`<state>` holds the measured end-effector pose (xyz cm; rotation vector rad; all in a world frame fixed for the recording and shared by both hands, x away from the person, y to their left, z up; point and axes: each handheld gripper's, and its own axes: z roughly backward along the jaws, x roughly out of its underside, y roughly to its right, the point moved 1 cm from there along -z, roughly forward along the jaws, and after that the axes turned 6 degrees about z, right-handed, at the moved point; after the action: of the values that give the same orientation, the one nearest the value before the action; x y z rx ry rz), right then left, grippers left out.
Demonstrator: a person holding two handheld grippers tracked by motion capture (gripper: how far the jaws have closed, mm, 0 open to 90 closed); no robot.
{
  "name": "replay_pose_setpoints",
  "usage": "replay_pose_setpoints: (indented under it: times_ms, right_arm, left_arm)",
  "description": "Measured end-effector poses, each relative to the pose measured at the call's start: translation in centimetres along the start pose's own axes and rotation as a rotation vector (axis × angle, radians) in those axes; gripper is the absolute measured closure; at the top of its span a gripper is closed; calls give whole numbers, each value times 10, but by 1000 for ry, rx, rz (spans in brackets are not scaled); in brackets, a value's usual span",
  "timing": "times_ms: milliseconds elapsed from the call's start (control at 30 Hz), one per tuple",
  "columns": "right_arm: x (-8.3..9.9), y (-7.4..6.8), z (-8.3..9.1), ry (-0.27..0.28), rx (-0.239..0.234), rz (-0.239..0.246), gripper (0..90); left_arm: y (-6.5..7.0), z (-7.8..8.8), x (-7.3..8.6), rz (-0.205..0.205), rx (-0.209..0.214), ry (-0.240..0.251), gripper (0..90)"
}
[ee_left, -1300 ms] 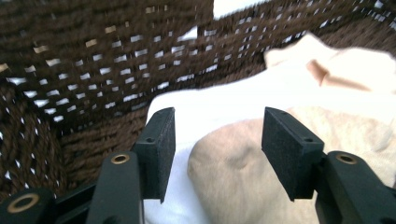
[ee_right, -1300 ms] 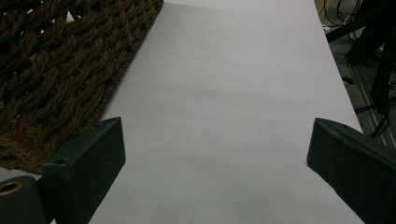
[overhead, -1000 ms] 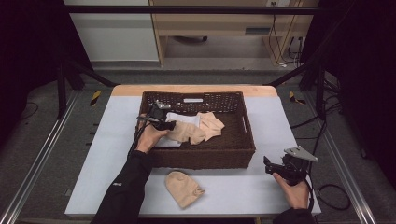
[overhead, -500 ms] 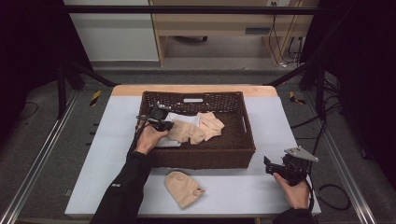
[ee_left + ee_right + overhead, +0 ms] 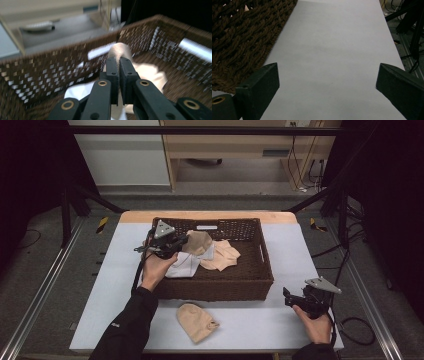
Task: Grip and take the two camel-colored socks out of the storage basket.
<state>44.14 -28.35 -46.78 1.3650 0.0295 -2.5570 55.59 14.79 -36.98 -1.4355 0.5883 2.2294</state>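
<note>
A dark woven basket (image 5: pixel 215 289) stands mid-table and holds a white cloth (image 5: pixel 184 266) and beige cloths (image 5: pixel 226 256). Over its left half, my left gripper (image 5: pixel 183 242) is shut on one beige cloth (image 5: pixel 200 241) and holds it up off the pile. In the left gripper view the black jaws meet around that beige cloth (image 5: pixel 121 49) at the left gripper's tips (image 5: pixel 119 60), with the basket wall (image 5: pixel 50 75) behind. My right gripper (image 5: pixel 288 296) rests low at the table's front right, open and holding nothing. The right gripper (image 5: pixel 327 75) faces bare table, basket corner (image 5: pixel 242 37) at left.
Another beige sock-like piece (image 5: pixel 197 322) lies on the pale table (image 5: pixel 120 270) in front of the basket, near the front edge. Dark frame bars and cables run along both sides of the table. A wooden bench stands beyond the far edge.
My left gripper has risen from the basket's contents, drawing a beige cloth up with it. The right gripper has stayed in place.
</note>
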Motion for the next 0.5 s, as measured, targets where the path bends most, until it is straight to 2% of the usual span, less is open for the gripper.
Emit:
replay_pose_setpoints:
  times_ms: [33, 67, 100, 267, 367, 400, 433, 500]
  right_arm:
    - [0, 1, 0, 0, 2, 1, 51]
    - [0, 1, 0, 0, 2, 1, 51]
    - [0, 1, 0, -1, 3, 2, 51]
    - [0, 1, 0, -2, 4, 2, 52]
    - [0, 1, 0, -4, 8, 2, 52]
    - [0, 1, 0, -4, 8, 2, 52]
    - [0, 1, 0, -3, 11, 3, 52]
    - [0, 1, 0, -2, 12, 4, 53]
  left_arm:
    - [3, 5, -3, 2, 11, 24, 861]
    - [3, 5, -3, 2, 11, 24, 861]
    - [7, 13, -7, 6, 30, 48, 861]
    - [17, 29, -15, 2, 63, 88, 860]
    - [30, 47, -23, -26, 106, 130, 860]
    - [30, 47, -23, -26, 106, 130, 860]
    - [36, 57, -27, -36, 121, 141, 860]
    - [39, 61, -28, -37, 127, 151, 860]
